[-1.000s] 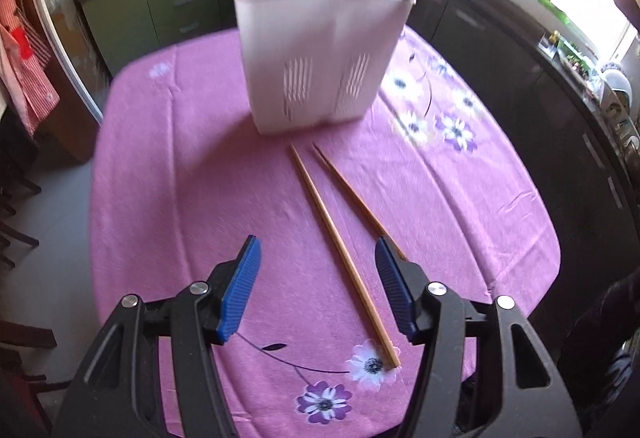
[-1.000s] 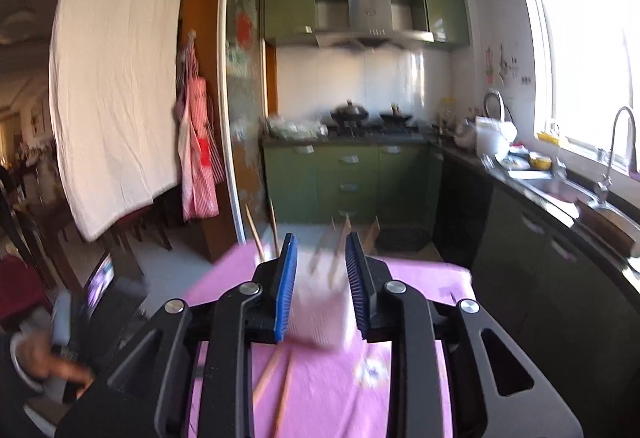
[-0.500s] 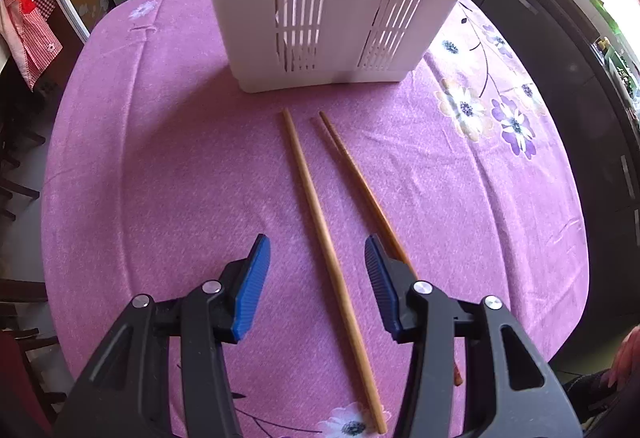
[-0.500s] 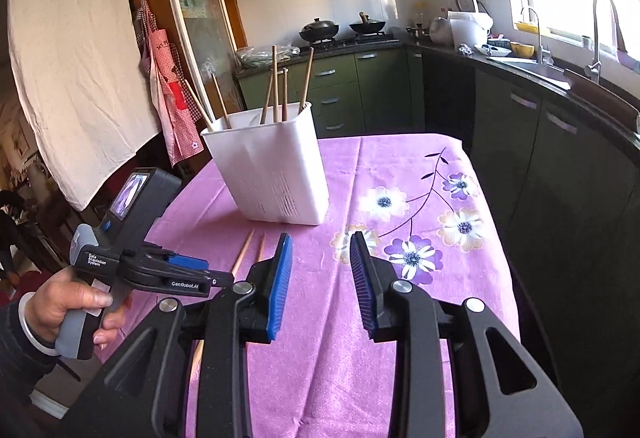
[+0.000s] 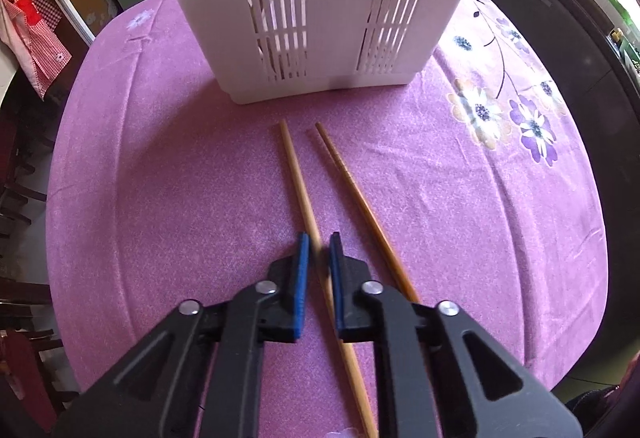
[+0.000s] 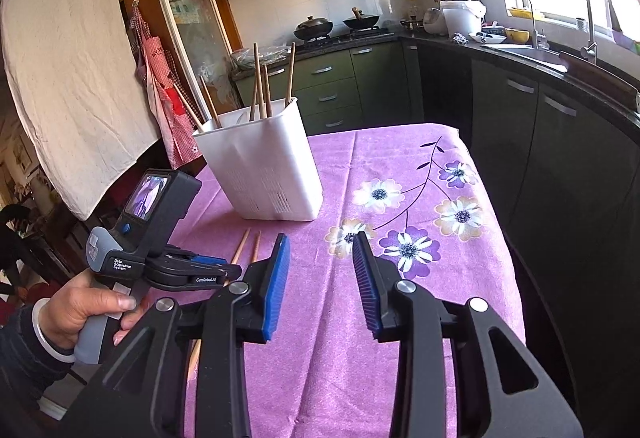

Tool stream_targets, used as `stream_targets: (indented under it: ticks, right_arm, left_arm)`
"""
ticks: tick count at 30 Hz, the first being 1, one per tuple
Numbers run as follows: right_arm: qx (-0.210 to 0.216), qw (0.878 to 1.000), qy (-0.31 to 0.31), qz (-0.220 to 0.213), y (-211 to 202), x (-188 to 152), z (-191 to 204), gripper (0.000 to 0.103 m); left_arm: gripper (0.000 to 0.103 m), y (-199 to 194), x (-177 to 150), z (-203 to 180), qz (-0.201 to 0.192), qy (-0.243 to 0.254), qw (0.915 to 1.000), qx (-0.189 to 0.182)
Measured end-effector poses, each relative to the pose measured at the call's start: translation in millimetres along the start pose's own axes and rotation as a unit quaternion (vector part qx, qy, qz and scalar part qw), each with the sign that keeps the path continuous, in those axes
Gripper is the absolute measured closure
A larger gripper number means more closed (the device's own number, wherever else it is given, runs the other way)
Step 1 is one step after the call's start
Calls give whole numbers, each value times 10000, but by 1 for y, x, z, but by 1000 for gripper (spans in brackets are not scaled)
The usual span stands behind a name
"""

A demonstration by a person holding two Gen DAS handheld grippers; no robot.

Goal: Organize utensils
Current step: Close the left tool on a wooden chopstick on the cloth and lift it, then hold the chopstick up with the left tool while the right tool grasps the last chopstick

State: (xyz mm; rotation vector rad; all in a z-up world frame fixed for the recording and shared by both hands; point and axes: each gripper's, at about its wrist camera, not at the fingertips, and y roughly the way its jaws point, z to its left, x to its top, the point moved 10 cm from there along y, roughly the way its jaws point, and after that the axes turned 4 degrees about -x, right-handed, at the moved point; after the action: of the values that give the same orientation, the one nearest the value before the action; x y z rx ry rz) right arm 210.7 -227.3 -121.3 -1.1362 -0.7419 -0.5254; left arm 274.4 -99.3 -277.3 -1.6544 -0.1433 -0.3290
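Observation:
Two wooden chopsticks lie on the purple tablecloth [image 5: 160, 198] in front of a white slotted utensil holder [image 5: 320, 18]. My left gripper [image 5: 319, 246] has its blue pads closed around the light chopstick [image 5: 296, 174] at its middle, low on the cloth. The darker chopstick [image 5: 352, 186] lies free just to its right. In the right wrist view my right gripper [image 6: 321, 250] is open and empty above the cloth, right of the left gripper [image 6: 224, 272]. The holder [image 6: 268, 166] there contains several upright chopsticks [image 6: 260, 86].
The table's right edge borders dark kitchen cabinets [image 6: 560, 142] and a sink counter [image 6: 528, 50]. A white cloth [image 6: 68, 110] and a red apron [image 6: 160, 94] hang at the left. Floral print [image 6: 408, 246] marks the cloth's right side.
My left gripper has moved forward and down over the light chopstick and its jaws have closed around it. My right gripper has opened wider and stays over the table.

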Motion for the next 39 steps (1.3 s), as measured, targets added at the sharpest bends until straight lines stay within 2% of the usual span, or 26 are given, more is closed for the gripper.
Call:
stream_targets:
  ticks: [5,9,15,20,27,34,39]
  right_arm:
    - [3,10000,6,7,-3,0,0,69]
    - [-31,10000,0,-10,-5,2,-1,69]
    - [-66,10000,-58,0,-4,5,2,69]
    - [-32,9998,-167,62,0,4,13,69]
    - [8,9992,-364,173,7,2,31,66]
    - [196,9950,-632,748,47,-12,56,66]
    - [352,9845,-877,1476,100,-32,77,66]
  left_arm:
    - [97,-7,-4,8,-2,0,9999,-104]
    - [97,-26,-3,18,-206,-15,9996,-200]
    - [97,-77,-2,30,-734,-26,9968,-322]
    - [97,-126,-10,43,-1228,-51,9913,-473]
    - [97,-170,-19,46,-1775,94,9832,-419]
    - [97,-188,-28,52,-2011,159,9785,-438]
    - [97,-189,-31,57,-2057,118,9773,-491]
